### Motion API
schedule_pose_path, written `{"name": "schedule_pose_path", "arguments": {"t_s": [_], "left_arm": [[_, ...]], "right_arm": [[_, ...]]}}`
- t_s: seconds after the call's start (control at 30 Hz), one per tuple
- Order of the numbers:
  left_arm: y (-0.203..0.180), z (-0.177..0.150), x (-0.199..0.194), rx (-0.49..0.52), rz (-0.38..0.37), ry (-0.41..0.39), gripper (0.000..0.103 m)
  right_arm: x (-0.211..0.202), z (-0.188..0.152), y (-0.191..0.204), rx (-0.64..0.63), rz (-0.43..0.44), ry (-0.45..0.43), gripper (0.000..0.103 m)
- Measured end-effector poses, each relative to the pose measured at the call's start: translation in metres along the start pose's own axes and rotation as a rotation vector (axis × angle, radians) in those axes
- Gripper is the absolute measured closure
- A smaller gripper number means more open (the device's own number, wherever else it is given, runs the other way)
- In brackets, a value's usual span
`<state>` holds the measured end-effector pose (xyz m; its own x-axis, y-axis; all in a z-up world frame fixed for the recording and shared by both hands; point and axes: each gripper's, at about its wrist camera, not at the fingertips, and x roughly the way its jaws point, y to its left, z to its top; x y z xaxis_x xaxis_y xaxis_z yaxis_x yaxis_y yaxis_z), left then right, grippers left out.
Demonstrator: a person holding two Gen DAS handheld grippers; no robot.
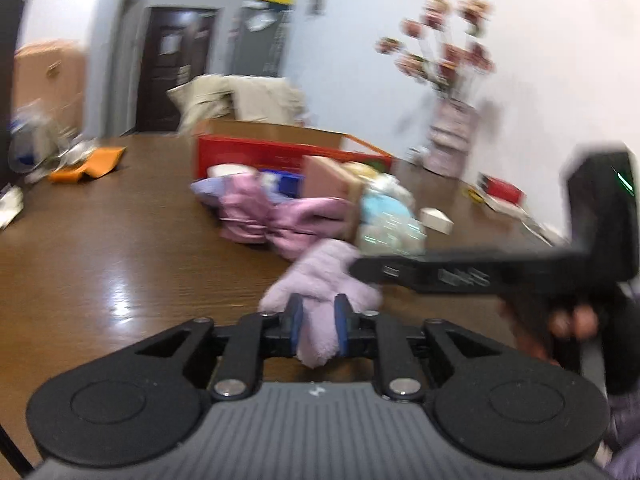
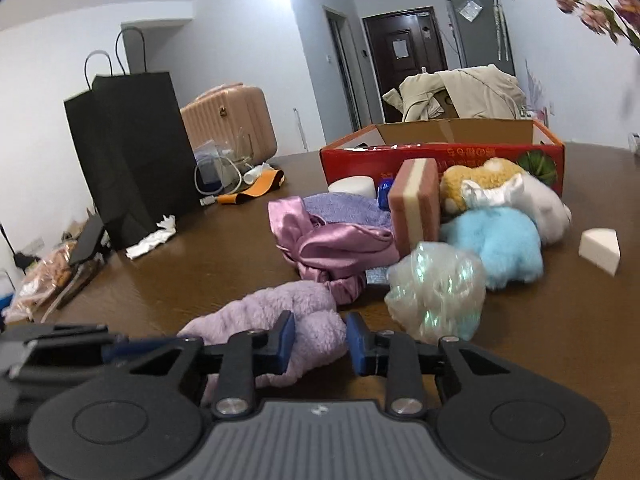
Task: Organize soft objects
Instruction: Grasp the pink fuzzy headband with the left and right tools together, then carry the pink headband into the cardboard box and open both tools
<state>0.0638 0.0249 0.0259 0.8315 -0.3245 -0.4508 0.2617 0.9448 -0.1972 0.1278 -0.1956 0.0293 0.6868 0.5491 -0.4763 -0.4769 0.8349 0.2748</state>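
Lilac fleece cloth (image 1: 320, 280) lay on brown surface (image 1: 100, 264), near front of soft pile. Left tongs (image 1: 319, 320) clamped on near end of cloth; fabric bunched between blue pads. Right tongs (image 2: 320, 340) narrowed around other end, fleece between pads, left pad touching, right pad's contact unclear. Two-ended hold likely meant for stretching or folding cloth. Red cardboard box (image 2: 440, 156) stood open behind pile, probable destination. Blue plush (image 2: 500, 244) and mesh puff (image 2: 436, 288) waited beside.

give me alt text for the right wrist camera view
The right gripper closes on a fluffy lilac cloth on a brown table. Beyond lie a pink satin cloth, mesh bath pouf, blue plush and red cardboard box.
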Motion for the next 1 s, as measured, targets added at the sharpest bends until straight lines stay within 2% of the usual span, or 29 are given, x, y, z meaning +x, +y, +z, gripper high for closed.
{"name": "schedule_pose_path", "arguments": {"t_s": [0.07,0.13,0.2,0.27,0.33,0.37,0.43,0.57,0.67,0.83,0.9,1.0], "left_arm": [[0.012,0.005,0.002,-0.101,0.030,0.029,0.071],[0.021,0.010,0.007,-0.198,0.035,0.059,0.069],[0.029,0.014,0.016,-0.264,0.008,0.084,0.060],[0.037,0.018,0.025,-0.311,-0.015,0.114,0.059],[0.046,0.021,0.029,-0.355,-0.043,0.149,0.066],[0.050,0.023,0.032,-0.369,-0.058,0.166,0.079],[0.056,0.027,0.037,-0.376,-0.080,0.178,0.085],[0.055,0.052,0.034,-0.311,-0.116,0.162,0.088],[0.049,0.091,0.036,-0.229,-0.145,0.127,0.088],[0.043,0.193,0.072,-0.100,-0.174,0.127,0.088],[0.044,0.234,0.099,-0.063,-0.161,0.117,0.088],[0.054,0.286,0.153,-0.061,-0.155,0.125,0.088]], "right_arm": [[-0.004,0.003,0.001,-0.006,-0.008,-0.019,0.073],[-0.002,0.011,0.001,-0.024,-0.014,-0.014,0.072],[0.012,0.020,-0.004,-0.028,0.026,0.034,0.070],[0.027,0.025,-0.014,0.014,0.058,0.080,0.068],[0.034,0.027,-0.022,0.055,0.098,0.108,0.067],[0.036,0.028,-0.023,0.058,0.106,0.116,0.069],[0.036,0.029,-0.026,0.073,0.134,0.137,0.079],[0.023,0.038,-0.026,0.111,0.140,0.153,0.083],[0.005,0.064,-0.027,0.122,0.135,0.093,0.084],[0.006,0.149,-0.043,0.120,0.090,0.036,0.084],[0.022,0.187,-0.058,0.137,0.078,0.035,0.084],[0.060,0.243,-0.086,0.173,0.038,0.045,0.084]]}}
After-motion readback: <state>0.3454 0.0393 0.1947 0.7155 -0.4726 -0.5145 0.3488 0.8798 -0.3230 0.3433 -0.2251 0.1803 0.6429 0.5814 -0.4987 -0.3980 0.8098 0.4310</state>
